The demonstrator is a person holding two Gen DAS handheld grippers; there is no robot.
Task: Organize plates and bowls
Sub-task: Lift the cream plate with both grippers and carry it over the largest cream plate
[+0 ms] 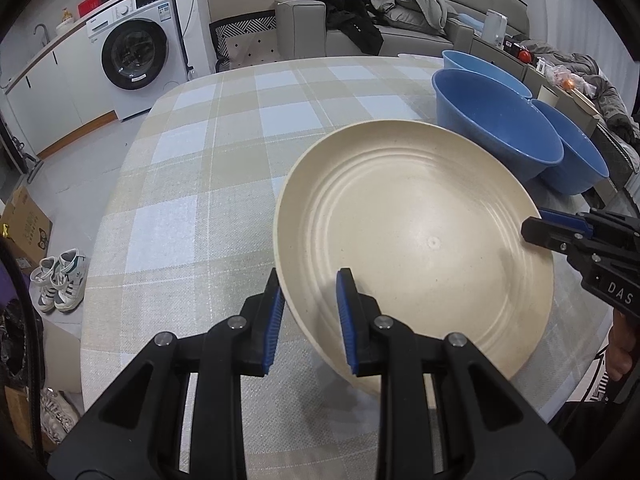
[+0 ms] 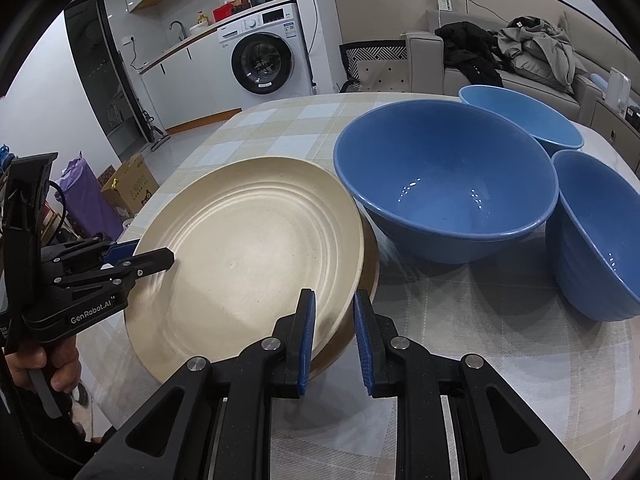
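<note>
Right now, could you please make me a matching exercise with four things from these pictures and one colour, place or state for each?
Things:
1. cream plate
2. largest blue bowl
3. washing machine
4. dark jacket

Descriptions:
A. lies on the grey sofa
B. empty, beside the plate on the checked tablecloth
C. gripped at its rim by both grippers
D. white, stands against the far wall

Right pairs: 1-C, 2-B, 3-D, 4-A

The plate (image 1: 420, 240) is made of matt, speckled cream material with ridged rings. The bowls (image 2: 444, 184) are of smooth, glossy blue plastic. The table (image 1: 208, 184) is covered with a woven, checked cloth.
</note>
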